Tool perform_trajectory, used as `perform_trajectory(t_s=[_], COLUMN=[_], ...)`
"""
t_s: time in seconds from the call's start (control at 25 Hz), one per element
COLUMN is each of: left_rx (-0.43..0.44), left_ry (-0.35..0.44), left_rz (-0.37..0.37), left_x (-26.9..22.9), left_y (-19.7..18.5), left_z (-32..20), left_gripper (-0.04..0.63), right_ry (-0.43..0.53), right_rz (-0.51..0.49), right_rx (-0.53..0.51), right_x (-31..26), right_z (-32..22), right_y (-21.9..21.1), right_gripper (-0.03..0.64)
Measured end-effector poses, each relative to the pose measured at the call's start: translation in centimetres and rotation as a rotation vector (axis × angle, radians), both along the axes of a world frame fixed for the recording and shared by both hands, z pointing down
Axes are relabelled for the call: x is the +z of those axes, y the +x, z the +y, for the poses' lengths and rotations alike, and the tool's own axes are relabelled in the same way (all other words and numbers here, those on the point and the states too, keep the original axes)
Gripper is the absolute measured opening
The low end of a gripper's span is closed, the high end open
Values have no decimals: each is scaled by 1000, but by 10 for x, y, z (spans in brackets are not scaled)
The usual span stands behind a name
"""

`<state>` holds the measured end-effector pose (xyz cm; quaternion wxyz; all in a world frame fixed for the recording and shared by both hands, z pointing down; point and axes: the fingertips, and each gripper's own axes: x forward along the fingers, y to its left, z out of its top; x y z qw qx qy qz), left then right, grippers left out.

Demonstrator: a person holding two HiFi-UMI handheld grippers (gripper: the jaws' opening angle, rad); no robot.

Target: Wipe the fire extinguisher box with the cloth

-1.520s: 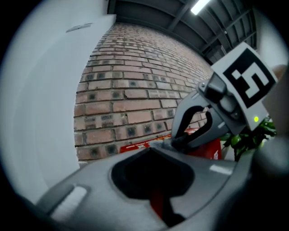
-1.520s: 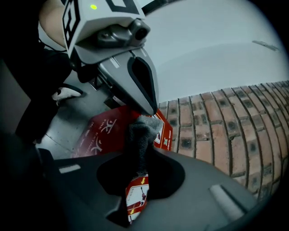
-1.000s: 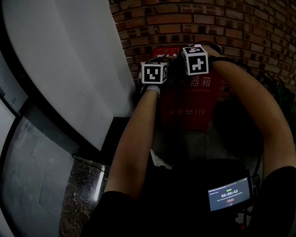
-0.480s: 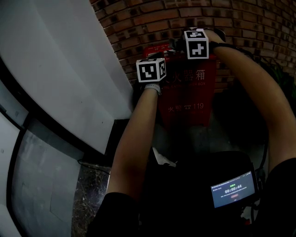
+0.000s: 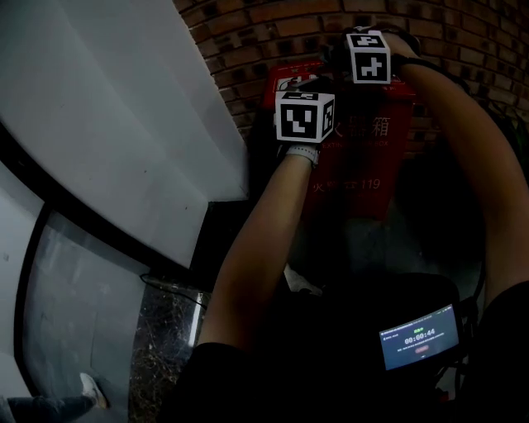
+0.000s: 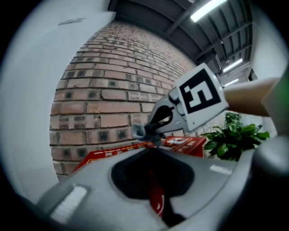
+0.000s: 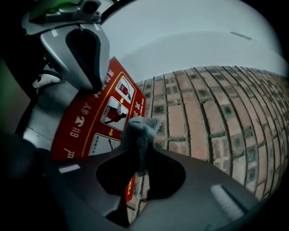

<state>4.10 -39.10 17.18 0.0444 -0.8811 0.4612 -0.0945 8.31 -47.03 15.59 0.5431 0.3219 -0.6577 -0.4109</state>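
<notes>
The red fire extinguisher box [image 5: 364,165] stands against a brick wall. In the head view both arms reach to its top; the left marker cube [image 5: 304,116] is at the box's upper left and the right marker cube [image 5: 369,56] at its top edge. My right gripper [image 7: 141,146] is shut on a small grey cloth [image 7: 139,133], held over the box's labelled top [image 7: 97,119] near the bricks. My left gripper [image 6: 151,148] is shut with nothing in it, just above the box [image 6: 183,143]. The cloth [image 6: 137,131] shows in the right gripper's tips.
A white curved wall [image 5: 124,124] rises at the left, close to the box. The brick wall [image 5: 273,25] is behind it. A green plant [image 6: 235,140] stands to the right. A small lit screen [image 5: 419,336] hangs at the person's chest. Speckled stone floor [image 5: 165,347] lies below.
My right gripper with the cloth has risen from the box's front face to its top edge. The left gripper has shifted slightly right, and the head view has swung.
</notes>
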Motion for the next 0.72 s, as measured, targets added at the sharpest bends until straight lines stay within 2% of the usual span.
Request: perform_trajectory(t_s=[0.12, 0.36, 0.52, 0.72], left_rx=[14, 24, 39, 39], left_ry=[-5, 27, 24, 41], left_rz=[23, 18, 37, 38], left_x=[3, 2, 1, -1], left_y=[-4, -4, -5, -5], left_z=[-2, -3, -3, -3], left_gripper=[3, 3, 3, 3], right_ry=[13, 12, -26, -51], right_rz=[-9, 25, 53, 29], right_rx=[13, 43, 35, 31], right_x=[1, 18, 37, 39], right_z=[-24, -65, -76, -76], right_y=[-4, -6, -10, -12], right_gripper=[46, 46, 46, 43])
